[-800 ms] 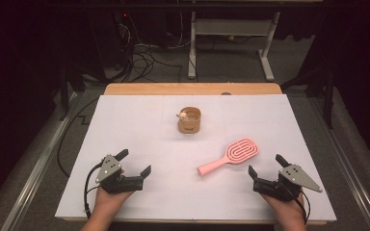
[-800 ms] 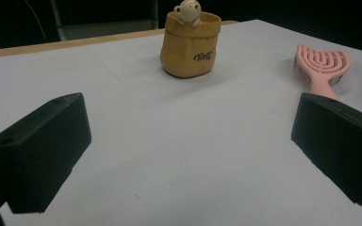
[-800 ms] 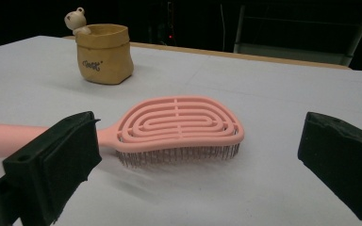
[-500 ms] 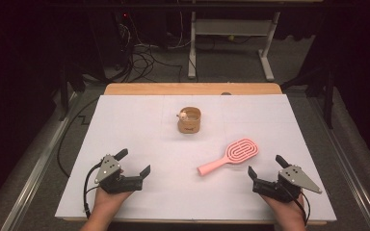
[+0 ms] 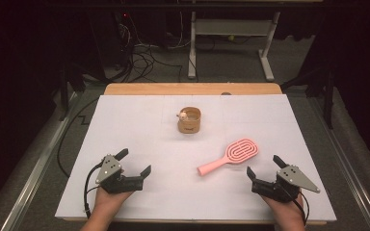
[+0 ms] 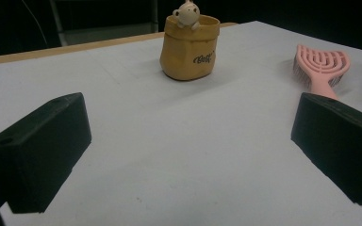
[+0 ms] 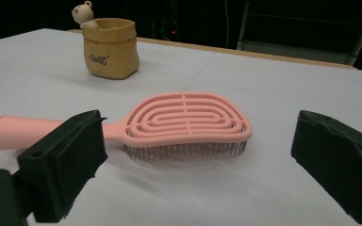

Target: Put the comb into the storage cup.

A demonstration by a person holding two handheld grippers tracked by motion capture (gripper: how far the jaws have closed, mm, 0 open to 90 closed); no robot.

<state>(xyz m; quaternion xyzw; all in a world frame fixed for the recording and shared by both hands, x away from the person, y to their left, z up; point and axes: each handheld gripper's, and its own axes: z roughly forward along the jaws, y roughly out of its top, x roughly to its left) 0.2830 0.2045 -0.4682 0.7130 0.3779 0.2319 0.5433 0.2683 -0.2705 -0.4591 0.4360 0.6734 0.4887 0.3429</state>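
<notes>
A pink hairbrush point(image 5: 230, 156) lies bristles down on the white table cover, right of centre, its handle pointing toward the near left. It shows close up in the right gripper view point(image 7: 184, 120) and at the right edge of the left gripper view point(image 6: 321, 68). A tan pot point(image 5: 189, 120) with a small bear figure on its rim stands mid-table point(image 6: 189, 47) point(image 7: 110, 47). My left gripper point(image 5: 134, 163) rests open near the front left, nothing between its jaws. Open too, my right gripper point(image 5: 264, 166) sits at the front right, just short of the brush.
The white cover point(image 5: 139, 125) spans the table, with a wooden strip point(image 5: 192, 89) along the far edge. Beyond it are cables point(image 5: 139, 57) and a metal stand point(image 5: 231, 43) on the dark floor.
</notes>
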